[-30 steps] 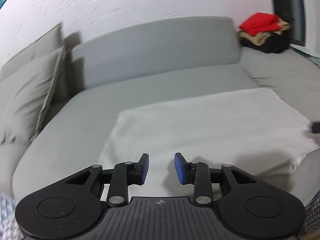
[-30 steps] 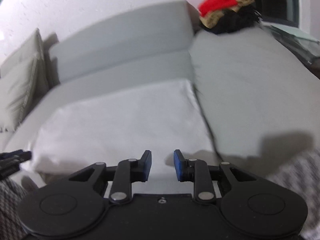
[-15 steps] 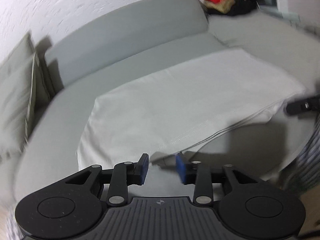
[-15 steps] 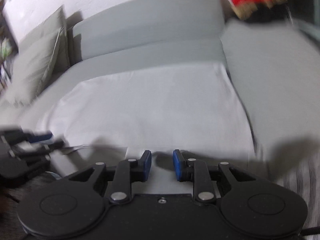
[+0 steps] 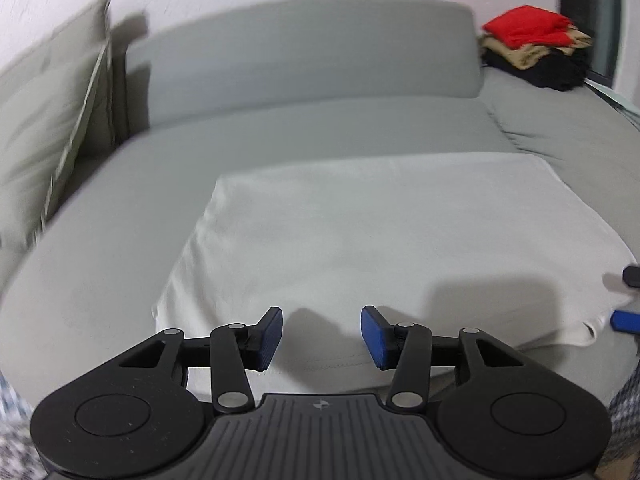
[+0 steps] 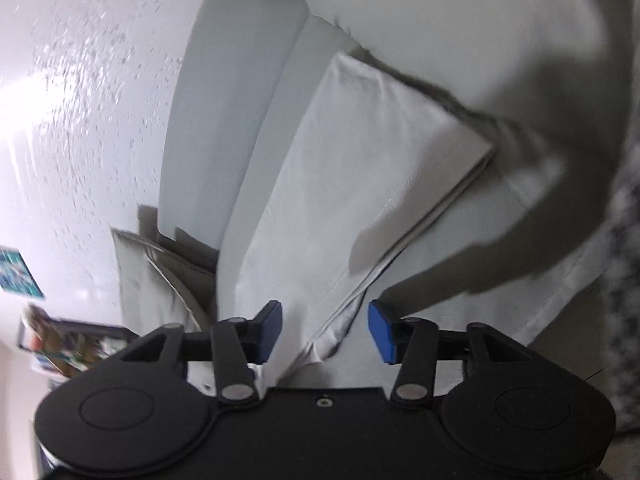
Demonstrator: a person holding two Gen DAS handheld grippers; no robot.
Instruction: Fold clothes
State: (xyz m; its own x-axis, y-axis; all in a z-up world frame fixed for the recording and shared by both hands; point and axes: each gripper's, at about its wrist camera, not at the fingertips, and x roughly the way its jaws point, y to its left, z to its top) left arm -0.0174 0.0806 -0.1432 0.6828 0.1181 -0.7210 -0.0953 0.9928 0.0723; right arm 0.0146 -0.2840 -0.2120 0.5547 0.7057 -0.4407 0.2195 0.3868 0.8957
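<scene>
A white garment (image 5: 380,232) lies folded flat on the grey sofa seat (image 5: 100,280). My left gripper (image 5: 322,338) is open and empty, just above the garment's near hem. In the right wrist view the camera is rolled sideways; the garment (image 6: 360,152) shows its layered edge. My right gripper (image 6: 325,330) is open and empty, with the garment's near corner between and below its fingers. The right gripper's blue fingertips (image 5: 626,320) show at the right edge of the left wrist view.
A pile of folded clothes, red on top (image 5: 528,30), sits at the sofa's far right. Cushions (image 5: 44,128) stand at the left. The backrest (image 5: 304,52) and a white wall (image 6: 80,100) are behind. A patterned rug (image 5: 624,408) lies in front.
Both grippers have opened wider. The left gripper swung back toward the garment's near left hem. The right gripper rolled sideways and moved to the garment's near corner.
</scene>
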